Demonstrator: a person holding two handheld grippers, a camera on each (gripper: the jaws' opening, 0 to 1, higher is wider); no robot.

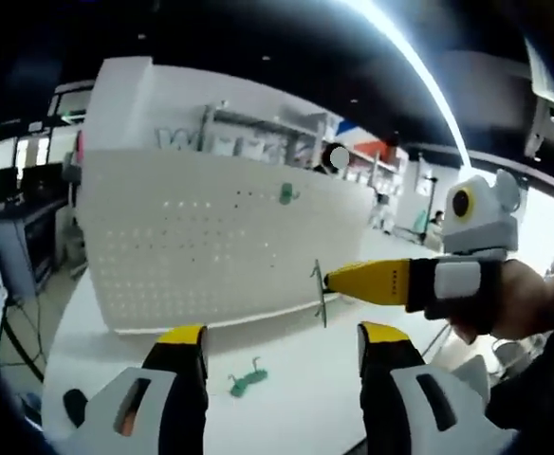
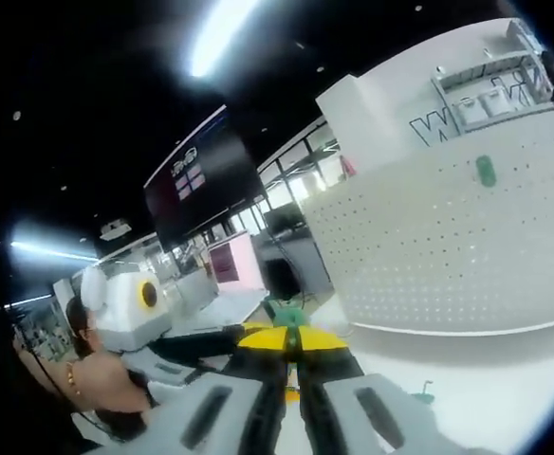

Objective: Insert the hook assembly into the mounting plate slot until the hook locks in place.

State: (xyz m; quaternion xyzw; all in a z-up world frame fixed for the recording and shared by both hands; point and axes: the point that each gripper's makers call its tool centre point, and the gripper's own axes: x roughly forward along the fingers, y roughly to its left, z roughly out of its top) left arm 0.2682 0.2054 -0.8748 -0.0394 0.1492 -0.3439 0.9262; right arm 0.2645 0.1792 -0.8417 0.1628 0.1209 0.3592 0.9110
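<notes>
A white perforated mounting plate [image 1: 220, 246] stands upright on the white table; it also fills the right of the right gripper view [image 2: 448, 246]. One green hook [image 1: 286, 194] [image 2: 486, 171] hangs high on the plate. My right gripper [image 1: 330, 282] comes in from the right, shut on a thin hook assembly [image 1: 320, 296] held just in front of the plate's lower right part. In the right gripper view its yellow tips [image 2: 291, 341] are pressed together on the green hook assembly [image 2: 291, 318]. My left gripper [image 1: 282, 341] is open with nothing between its jaws, low and in front of the plate.
Another green hook [image 1: 249, 381] [image 2: 424, 393] lies loose on the table [image 1: 296, 417] in front of the plate. The left gripper's body and the hand holding it [image 2: 97, 379] show at the left. Desks, shelves and a dark screen [image 2: 201, 190] stand behind.
</notes>
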